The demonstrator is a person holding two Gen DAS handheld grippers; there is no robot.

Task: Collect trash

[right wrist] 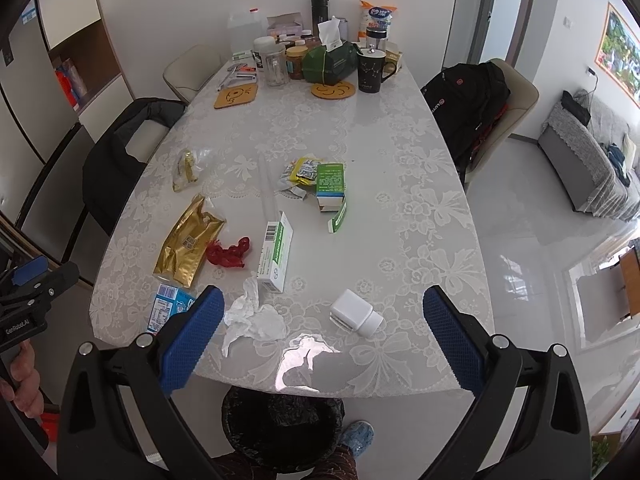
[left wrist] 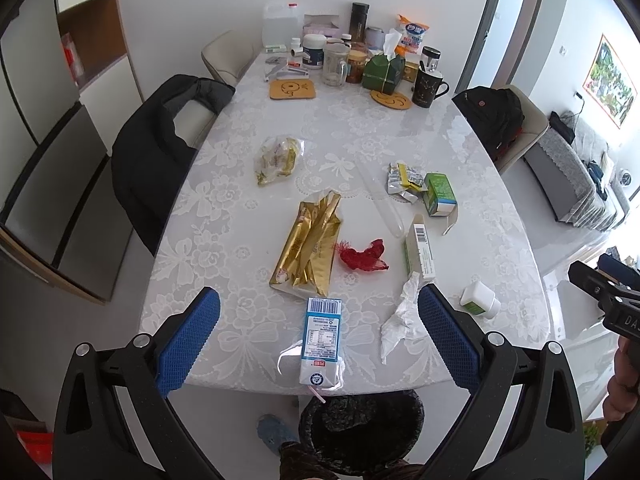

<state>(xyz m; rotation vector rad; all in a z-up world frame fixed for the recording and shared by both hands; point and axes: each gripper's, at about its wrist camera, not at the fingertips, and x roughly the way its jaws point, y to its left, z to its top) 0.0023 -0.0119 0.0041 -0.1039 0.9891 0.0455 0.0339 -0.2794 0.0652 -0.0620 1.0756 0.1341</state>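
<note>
Both pairs of blue-padded fingers are spread wide and hold nothing. Your left gripper (left wrist: 319, 338) hovers over the near edge of the white lace-covered table (left wrist: 400, 128), and your right gripper (right wrist: 324, 338) hovers beside it, further to your right.

Trash lies scattered across the near half of the table. Directly between your left fingers lies a blue milk carton (left wrist: 322, 344), its long axis pointing away from you, its base overhanging the table edge and a pink straw sticking out. Below it, on the floor, sits a bin lined with a black bag (left wrist: 362, 428).

Between your right fingers lie a crumpled white tissue (right wrist: 252, 318), towards the left pad, and a small white bottle (right wrist: 356, 312) on its side.

Farther off are a gold foil wrapper (left wrist: 308, 244), red netting (left wrist: 364, 256), a long white and green box (left wrist: 419, 248) and a green carton (left wrist: 439, 194).

The left gripper looks better placed for the milk carton; its fingers already straddle the carton's narrow width.
</note>
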